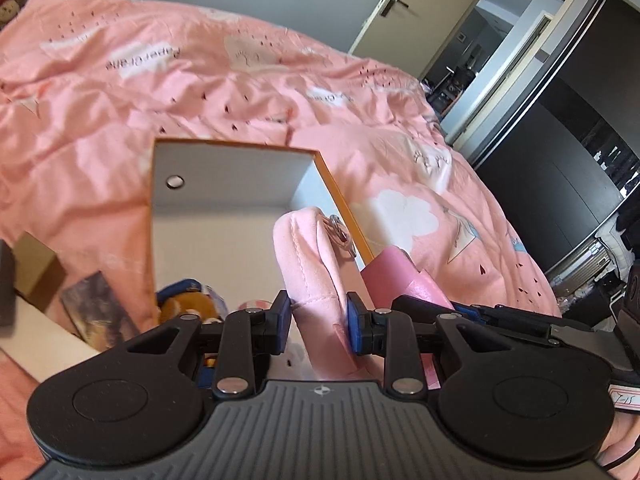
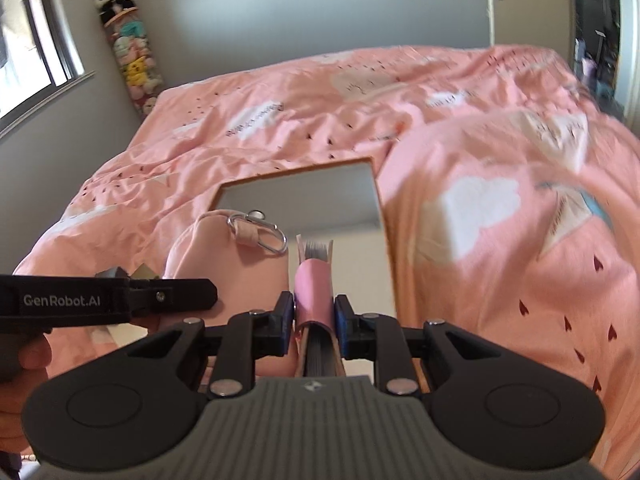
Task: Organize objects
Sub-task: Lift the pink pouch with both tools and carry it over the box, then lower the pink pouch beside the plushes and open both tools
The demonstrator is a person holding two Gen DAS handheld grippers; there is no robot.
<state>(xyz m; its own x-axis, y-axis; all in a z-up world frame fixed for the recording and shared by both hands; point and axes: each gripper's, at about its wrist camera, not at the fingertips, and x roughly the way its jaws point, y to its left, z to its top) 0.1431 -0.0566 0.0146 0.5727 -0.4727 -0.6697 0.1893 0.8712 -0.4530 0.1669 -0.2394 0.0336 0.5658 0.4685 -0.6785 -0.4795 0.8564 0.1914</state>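
In the left wrist view, a soft pink pouch (image 1: 316,276) with a metal clasp is seen pinched between the blue pads of the left gripper (image 1: 318,322), held upright over the near right part of an open box (image 1: 240,152) with an orange rim and pale inside, which rests on a pink duvet (image 1: 400,140). At the box's near left corner, 1 plush toy (image 1: 184,304) in brown and blue is already lodged, so part of the sorting can be judged done; a dark patterned item (image 1: 100,308) is left outside, to the left of the box. A pink notebook (image 1: 396,276) is glimpsed just right of the pouch. In the right wrist view, that notebook (image 2: 314,292) is shown clamped spine-up by the nearly closed right gripper (image 2: 314,320), with the pouch (image 2: 224,248) beside it on the left and the box (image 2: 296,196) beyond, much of its floor bare. Neither held item has been released yet, so 2 placements are judged to remain, and possibly the outside item.
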